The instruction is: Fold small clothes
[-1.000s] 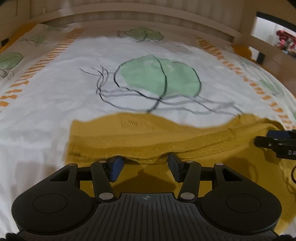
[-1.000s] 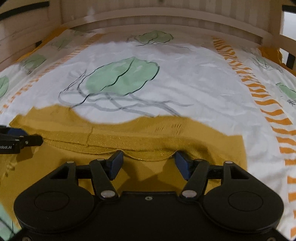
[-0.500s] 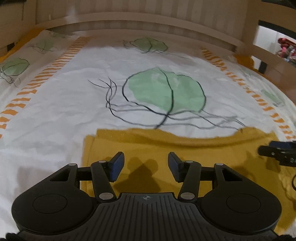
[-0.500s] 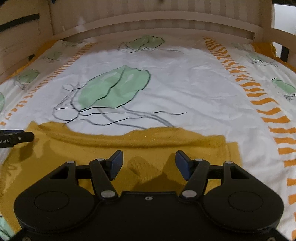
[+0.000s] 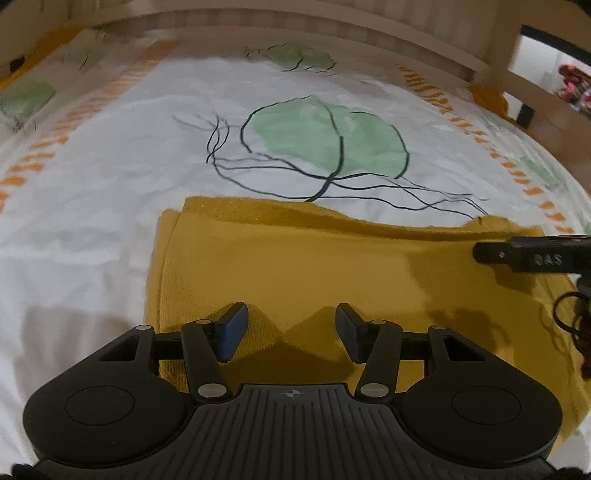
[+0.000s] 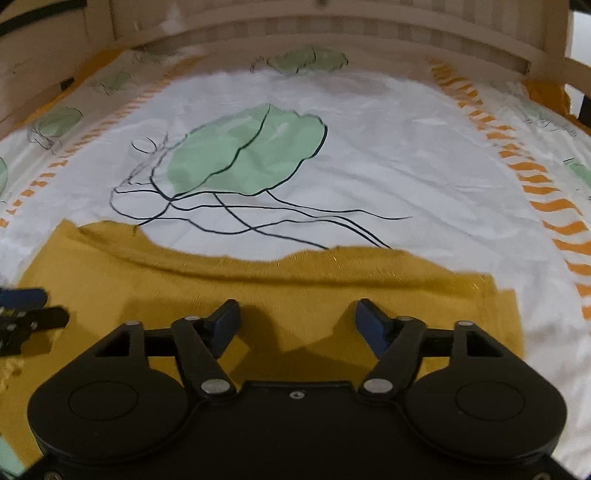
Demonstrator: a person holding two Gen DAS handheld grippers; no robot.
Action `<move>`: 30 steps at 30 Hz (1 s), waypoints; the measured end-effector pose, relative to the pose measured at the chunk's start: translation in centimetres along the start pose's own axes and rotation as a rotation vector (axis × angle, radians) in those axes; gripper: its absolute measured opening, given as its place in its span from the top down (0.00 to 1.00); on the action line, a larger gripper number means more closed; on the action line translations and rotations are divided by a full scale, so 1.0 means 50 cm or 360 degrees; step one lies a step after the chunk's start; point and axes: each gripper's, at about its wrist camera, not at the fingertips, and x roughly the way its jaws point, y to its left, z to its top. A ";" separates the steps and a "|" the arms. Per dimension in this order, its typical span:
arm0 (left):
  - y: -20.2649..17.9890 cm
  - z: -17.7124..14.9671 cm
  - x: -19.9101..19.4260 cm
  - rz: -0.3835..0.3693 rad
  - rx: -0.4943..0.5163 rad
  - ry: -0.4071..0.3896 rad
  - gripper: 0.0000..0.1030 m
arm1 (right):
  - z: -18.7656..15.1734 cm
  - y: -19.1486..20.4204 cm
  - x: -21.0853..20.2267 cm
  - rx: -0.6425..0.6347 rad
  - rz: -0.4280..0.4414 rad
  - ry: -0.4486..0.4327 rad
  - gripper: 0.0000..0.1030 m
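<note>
A mustard-yellow knit garment (image 5: 314,258) lies folded flat on a white bedsheet; it also shows in the right wrist view (image 6: 295,284). My left gripper (image 5: 291,328) is open and empty, hovering over the garment's left half. My right gripper (image 6: 297,325) is open and empty over the right half. The right gripper's fingers (image 5: 517,253) show at the right edge of the left wrist view, and the left gripper's fingers (image 6: 22,317) show at the left edge of the right wrist view.
The white bedsheet (image 5: 110,177) has green leaf prints (image 5: 325,136) and orange striped bands (image 6: 546,192). A wooden bed rail (image 6: 314,33) runs along the far side. A black cable (image 5: 572,317) hangs at the right.
Both grippers let go of the garment's folded edge and drew back toward me. The garment now lies flat, folded over, and both grippers stay open above it.
</note>
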 end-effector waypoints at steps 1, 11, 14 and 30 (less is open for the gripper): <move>0.003 -0.001 0.002 -0.0004 -0.0009 -0.0003 0.50 | 0.008 0.000 0.011 0.0007 -0.0016 0.0015 0.27; -0.001 -0.024 -0.016 0.0012 0.0032 -0.0023 0.43 | -0.001 0.016 -0.008 0.0077 -0.0002 -0.0044 0.27; -0.004 -0.052 -0.043 0.0027 0.0058 -0.0041 0.42 | -0.039 0.039 -0.038 0.0002 0.0007 -0.0071 0.27; -0.018 -0.201 -0.160 0.0055 0.0218 -0.0039 0.34 | -0.238 0.137 -0.168 -0.0212 -0.0056 -0.0106 0.19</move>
